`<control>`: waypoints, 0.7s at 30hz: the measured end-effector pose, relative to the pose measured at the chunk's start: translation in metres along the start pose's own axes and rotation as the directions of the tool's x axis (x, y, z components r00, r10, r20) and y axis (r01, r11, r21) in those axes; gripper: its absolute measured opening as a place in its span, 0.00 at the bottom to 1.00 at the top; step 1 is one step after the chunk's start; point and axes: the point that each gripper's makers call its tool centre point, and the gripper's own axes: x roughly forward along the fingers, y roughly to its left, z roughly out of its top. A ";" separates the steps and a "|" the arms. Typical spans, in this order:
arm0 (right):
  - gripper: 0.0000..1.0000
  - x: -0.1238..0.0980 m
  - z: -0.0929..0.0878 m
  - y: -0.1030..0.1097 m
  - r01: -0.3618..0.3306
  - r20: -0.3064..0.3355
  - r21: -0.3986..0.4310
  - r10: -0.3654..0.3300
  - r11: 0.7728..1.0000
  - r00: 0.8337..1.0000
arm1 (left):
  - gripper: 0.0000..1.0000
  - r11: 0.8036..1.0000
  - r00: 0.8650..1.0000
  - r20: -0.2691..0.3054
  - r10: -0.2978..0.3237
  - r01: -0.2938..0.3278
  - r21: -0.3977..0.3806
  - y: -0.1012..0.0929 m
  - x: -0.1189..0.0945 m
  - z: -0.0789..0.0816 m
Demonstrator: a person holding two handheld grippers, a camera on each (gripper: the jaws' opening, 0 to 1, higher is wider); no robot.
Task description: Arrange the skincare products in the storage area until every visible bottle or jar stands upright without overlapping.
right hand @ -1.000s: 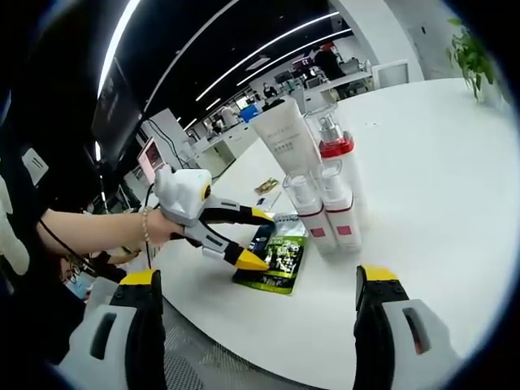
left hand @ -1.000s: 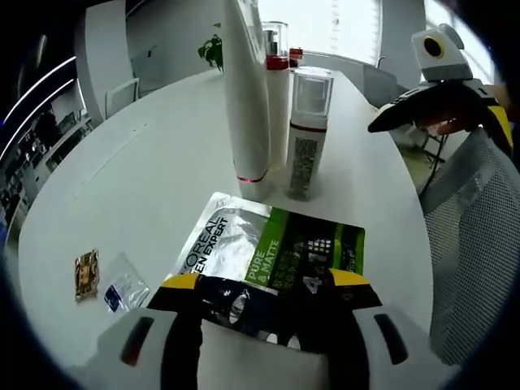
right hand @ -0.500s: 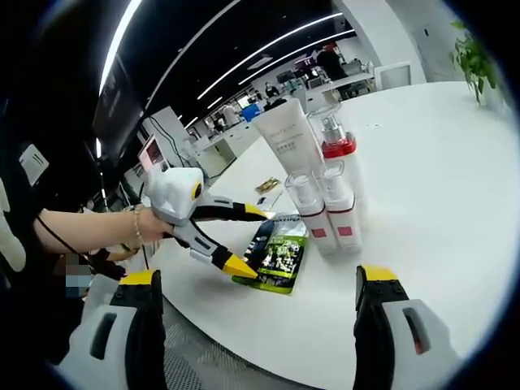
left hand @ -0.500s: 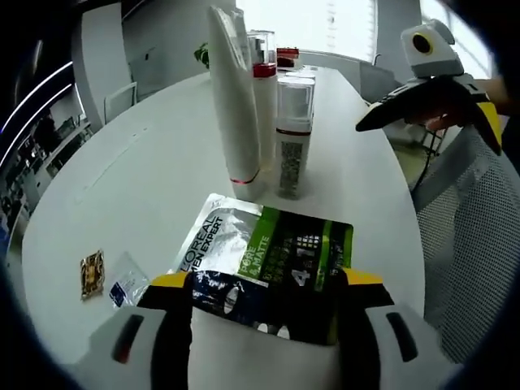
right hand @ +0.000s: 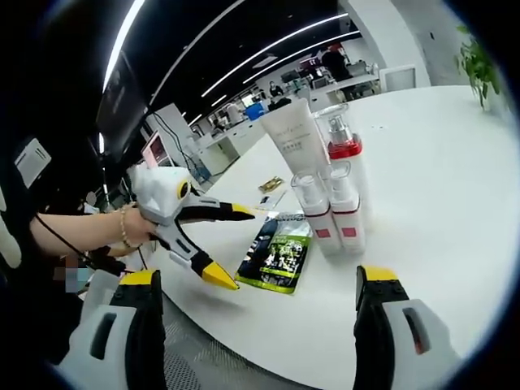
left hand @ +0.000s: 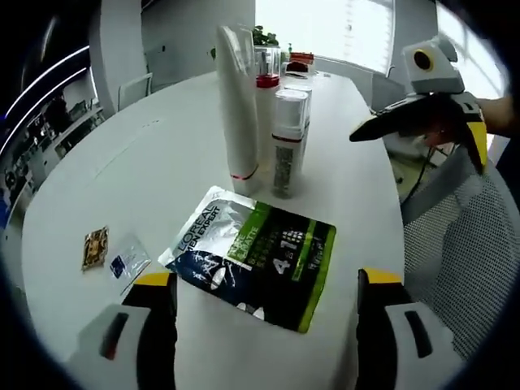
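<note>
White table (left hand: 106,187) bears upright bottles (left hand: 288,142) beside a flat sachet (left hand: 252,256); left gripper (left hand: 264,305) and right gripper (right hand: 253,301) both spread.

A large round white table (left hand: 146,154) bears everything. Near its close edge in the left gripper view a flat foil sachet with green and dark print (left hand: 252,256) lies face up. Just beyond it stand four containers in a tight cluster: a tall white squeeze tube (left hand: 236,106) at the left, a clear-capped pump bottle with a red collar (left hand: 266,114) behind it, and two short white bottles with clear caps (left hand: 288,138) to the right, one behind the other. To the sachet's left, near the table edge, lie two small sample packets (left hand: 114,256) side by side. Far across the table stands a green potted plant (left hand: 260,34).

In the right gripper view the sachet (right hand: 280,252) lies left of the cluster (right hand: 325,187).
</note>
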 end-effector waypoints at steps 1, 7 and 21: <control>0.99 0.000 0.000 0.000 -0.001 -0.001 -0.002 0.001 1.000 1.000 | 0.91 1.000 1.000 0.005 0.005 -0.005 -0.008 0.000 -0.002 0.000; 0.99 -0.001 -0.001 0.001 -0.003 -0.001 -0.008 0.003 1.000 1.000 | 0.94 0.998 0.999 0.025 0.026 -0.024 -0.059 0.000 -0.015 -0.004; 0.98 0.000 -0.004 0.003 -0.015 -0.023 -0.023 0.015 1.000 1.000 | 0.97 0.975 0.994 0.053 0.100 -0.087 -0.203 -0.009 -0.053 -0.021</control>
